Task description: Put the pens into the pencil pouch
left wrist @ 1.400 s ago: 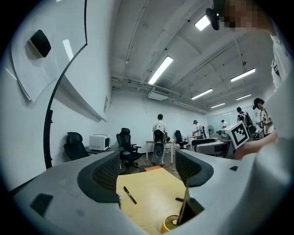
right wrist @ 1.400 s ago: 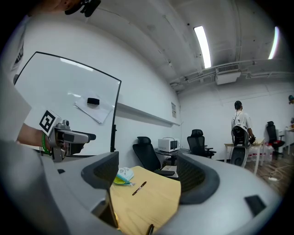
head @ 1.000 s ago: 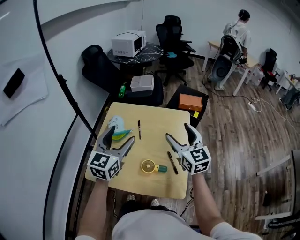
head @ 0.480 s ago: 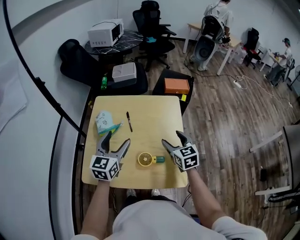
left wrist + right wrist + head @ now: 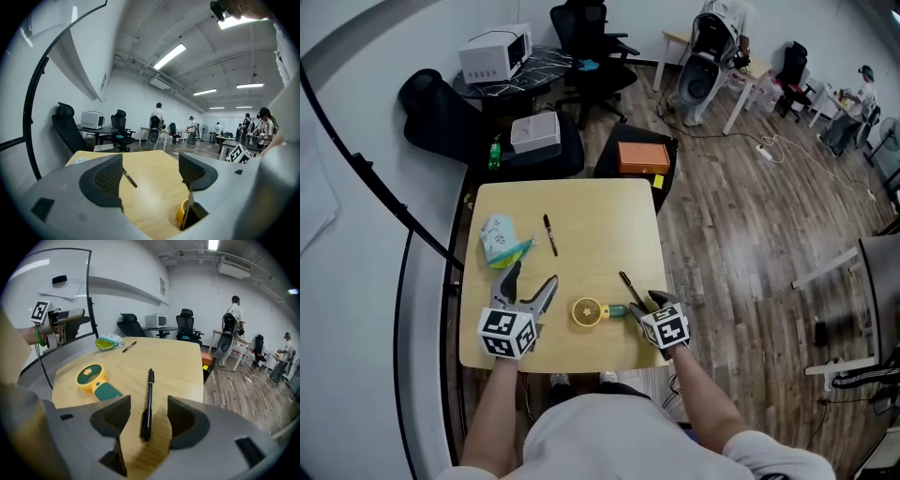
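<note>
One black pen (image 5: 549, 234) lies on the table beside the light blue-green pouch (image 5: 500, 240). A second black pen (image 5: 630, 288) lies near the table's right edge. My right gripper (image 5: 643, 302) is open and low over this pen's near end. In the right gripper view that pen (image 5: 147, 399) runs between the two jaws, untouched by either pad. My left gripper (image 5: 532, 277) hovers open and holds nothing, nearer to me than the pouch. In the left gripper view the far pen (image 5: 130, 178) lies ahead on the wood. The pouch (image 5: 108, 341) and far pen (image 5: 130, 346) show at the table's far side.
A yellow hand fan (image 5: 587, 311) with a green handle lies between the grippers on the wooden table (image 5: 600, 216). Beyond the table stand an orange box (image 5: 640, 157), black chairs (image 5: 586, 37) and a white appliance (image 5: 495, 53). The table's right edge drops to wood floor.
My right gripper has dropped toward the table's near right edge and now straddles the pen there. The left gripper has hardly moved. The head view has shifted.
</note>
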A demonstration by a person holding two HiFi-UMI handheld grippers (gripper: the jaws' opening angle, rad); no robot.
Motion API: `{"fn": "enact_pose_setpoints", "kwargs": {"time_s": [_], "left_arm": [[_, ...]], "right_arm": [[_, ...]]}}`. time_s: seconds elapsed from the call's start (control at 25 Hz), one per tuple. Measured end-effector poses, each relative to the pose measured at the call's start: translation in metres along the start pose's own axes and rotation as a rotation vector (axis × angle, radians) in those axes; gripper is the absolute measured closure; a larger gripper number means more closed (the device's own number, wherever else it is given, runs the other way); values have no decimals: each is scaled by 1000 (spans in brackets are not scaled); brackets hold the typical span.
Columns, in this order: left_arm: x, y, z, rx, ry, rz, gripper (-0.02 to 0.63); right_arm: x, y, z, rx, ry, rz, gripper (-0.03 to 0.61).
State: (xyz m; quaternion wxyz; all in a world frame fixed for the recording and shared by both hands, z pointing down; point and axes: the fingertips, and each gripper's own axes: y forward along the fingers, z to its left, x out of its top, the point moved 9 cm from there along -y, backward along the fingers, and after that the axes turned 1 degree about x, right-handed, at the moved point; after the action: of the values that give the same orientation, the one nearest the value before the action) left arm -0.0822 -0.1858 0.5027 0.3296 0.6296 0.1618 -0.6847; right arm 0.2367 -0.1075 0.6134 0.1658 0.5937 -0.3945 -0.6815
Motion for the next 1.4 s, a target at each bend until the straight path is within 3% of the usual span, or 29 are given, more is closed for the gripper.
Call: {"fn": "enact_pose_setpoints", "kwargs": {"time_s": [0.2,0.4,0.6,1.04,1.4], "left_arm": [[1,1,7,8,-8,1,266],[1,0,15,22,-17,6,267],[-1,-1,22,31,-18,14,267],[19,2,47,60,22,-7,267],[31,3,78,100,79,22,267]], "right_arm": [[-13,-1,3,-29,-23,42,415],[-14,0,9,-3,-21,44,514],[-6,-2,1,-3,17,20,520],[114,-38,-25,-85,-32,-311,520],[189,-76,-11,-107,-117,-545,520]]}}
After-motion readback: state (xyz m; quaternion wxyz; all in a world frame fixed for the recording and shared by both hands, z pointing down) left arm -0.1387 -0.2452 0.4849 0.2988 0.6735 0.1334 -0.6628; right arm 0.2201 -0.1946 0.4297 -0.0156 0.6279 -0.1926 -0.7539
